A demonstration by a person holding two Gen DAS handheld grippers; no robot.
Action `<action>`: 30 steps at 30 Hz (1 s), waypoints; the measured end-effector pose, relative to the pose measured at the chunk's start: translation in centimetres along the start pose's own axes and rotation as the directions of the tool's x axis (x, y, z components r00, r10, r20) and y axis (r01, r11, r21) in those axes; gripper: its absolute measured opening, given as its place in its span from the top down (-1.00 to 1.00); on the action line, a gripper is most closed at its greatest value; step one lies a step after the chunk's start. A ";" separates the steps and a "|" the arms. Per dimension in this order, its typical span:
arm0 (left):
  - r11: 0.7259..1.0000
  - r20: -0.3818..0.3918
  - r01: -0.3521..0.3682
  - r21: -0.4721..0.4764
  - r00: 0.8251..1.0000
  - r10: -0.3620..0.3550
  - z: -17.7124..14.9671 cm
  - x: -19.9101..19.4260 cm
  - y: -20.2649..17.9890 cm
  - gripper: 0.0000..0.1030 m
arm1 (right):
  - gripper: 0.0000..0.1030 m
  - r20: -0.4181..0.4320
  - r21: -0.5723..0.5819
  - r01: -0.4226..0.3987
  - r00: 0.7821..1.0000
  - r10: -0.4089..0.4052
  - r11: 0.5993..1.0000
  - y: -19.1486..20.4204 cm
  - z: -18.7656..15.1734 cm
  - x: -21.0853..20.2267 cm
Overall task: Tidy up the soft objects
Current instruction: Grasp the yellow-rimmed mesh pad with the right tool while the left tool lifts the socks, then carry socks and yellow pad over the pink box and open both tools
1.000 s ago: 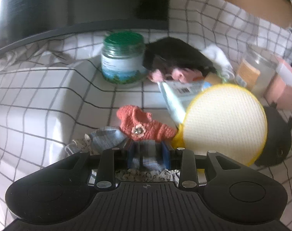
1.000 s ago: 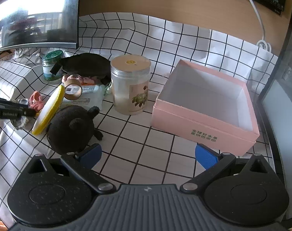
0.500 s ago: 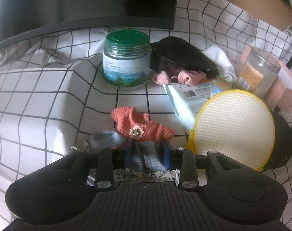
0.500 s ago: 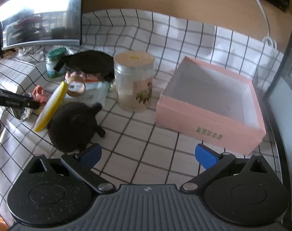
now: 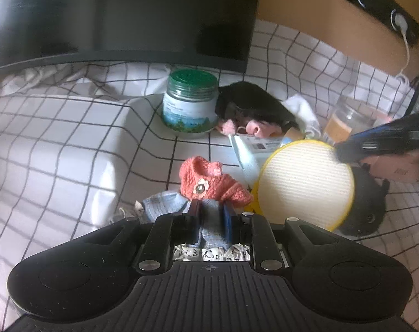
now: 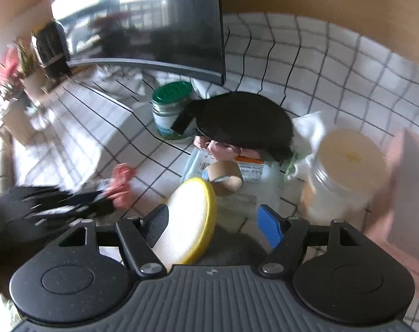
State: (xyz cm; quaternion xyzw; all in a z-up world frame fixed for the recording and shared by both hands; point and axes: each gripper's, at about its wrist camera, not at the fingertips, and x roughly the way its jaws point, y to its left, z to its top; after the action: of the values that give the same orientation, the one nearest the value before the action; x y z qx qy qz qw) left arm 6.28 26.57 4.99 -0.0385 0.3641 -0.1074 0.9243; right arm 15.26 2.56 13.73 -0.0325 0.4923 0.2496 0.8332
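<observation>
— Left wrist view: the left gripper (image 5: 212, 215) has its jaws pinching the blue-grey cloth (image 5: 165, 206), which lies on the checked tablecloth (image 5: 71, 144) with the coral knitted piece (image 5: 206, 185) resting on its far edge. What could go wrong?

— Lifting the cloth may drag the knit along, or tip it against the yellow round pad (image 5: 306, 184) just beside it.

— And the right gripper (image 6: 213, 225)?

— Jaws spread, straddling that pad (image 6: 187, 221) above the dark plush toy (image 5: 367, 204) — closing now may catch the pad's rim only, so it could slip or knock the clear jar (image 6: 345, 177) nearby. The pink box (image 6: 411, 193) sits beyond the jar.
</observation>
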 end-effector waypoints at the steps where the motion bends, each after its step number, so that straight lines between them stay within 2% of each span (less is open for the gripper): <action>1: 1.000 0.005 0.003 -0.012 1.000 -0.003 -0.2 -0.4 0.1 0.62 | -0.32 -0.023 0.013 -0.005 1.000 0.005 1.000 -0.1 0.4 0.9; 2: 1.000 0.012 0.006 -0.026 1.000 -0.005 -0.5 -0.9 0.3 0.62 | -0.23 -0.047 0.033 -0.017 0.999 0.018 0.999 -0.1 0.7 1.8; 4: 0.999 0.019 0.012 -0.051 1.000 -0.011 -1.0 -1.8 0.5 0.62 | 0.35 -0.105 0.064 -0.041 0.993 0.048 0.997 -0.1 1.1 3.3; 6: 0.998 0.025 0.022 -0.058 0.999 -0.020 -1.2 -2.5 0.5 0.62 | 0.45 -0.128 0.077 -0.074 0.988 0.083 0.994 0.3 0.7 3.4; 10: 0.997 0.047 0.068 -0.037 0.997 -0.066 -0.8 -4.2 -0.7 0.62 | 0.72 -0.080 0.034 -0.114 0.990 0.116 0.993 1.9 0.3 0.1; 15: 0.980 0.077 0.197 0.007 0.977 -0.197 0.9 -6.1 -4.2 0.62 | 0.72 0.038 0.059 -0.089 0.996 0.087 0.994 -0.2 -0.7 -7.1; 18: 0.953 0.061 0.300 0.046 0.951 -0.302 1.9 -6.4 -7.4 0.62 | 0.72 0.116 0.116 -0.044 0.993 0.031 0.992 -2.9 -2.1 -12.1; 22: 0.894 -0.009 0.432 0.114 0.901 -0.434 2.7 -5.7 -12.2 0.62 | 0.72 0.186 0.171 0.053 0.979 -0.085 0.984 -6.5 -4.7 -17.2; 25: 0.841 -0.085 0.514 0.171 0.858 -0.507 3.0 -4.2 -15.8 0.62 | 0.72 0.182 0.225 0.179 0.958 -0.222 0.958 -9.0 -7.3 -19.8; 30: 0.767 -0.210 0.604 0.216 0.796 -0.568 3.9 -0.8 -20.9 0.62 | 0.72 0.144 0.330 0.286 0.926 -0.348 0.899 -11.9 -12.0 -22.0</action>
State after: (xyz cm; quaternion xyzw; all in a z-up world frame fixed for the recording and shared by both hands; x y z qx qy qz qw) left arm 4.79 6.39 11.52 -0.0158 0.3756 -0.4423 0.8142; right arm 2.40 -19.89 23.67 0.0408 0.4265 0.0334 0.9030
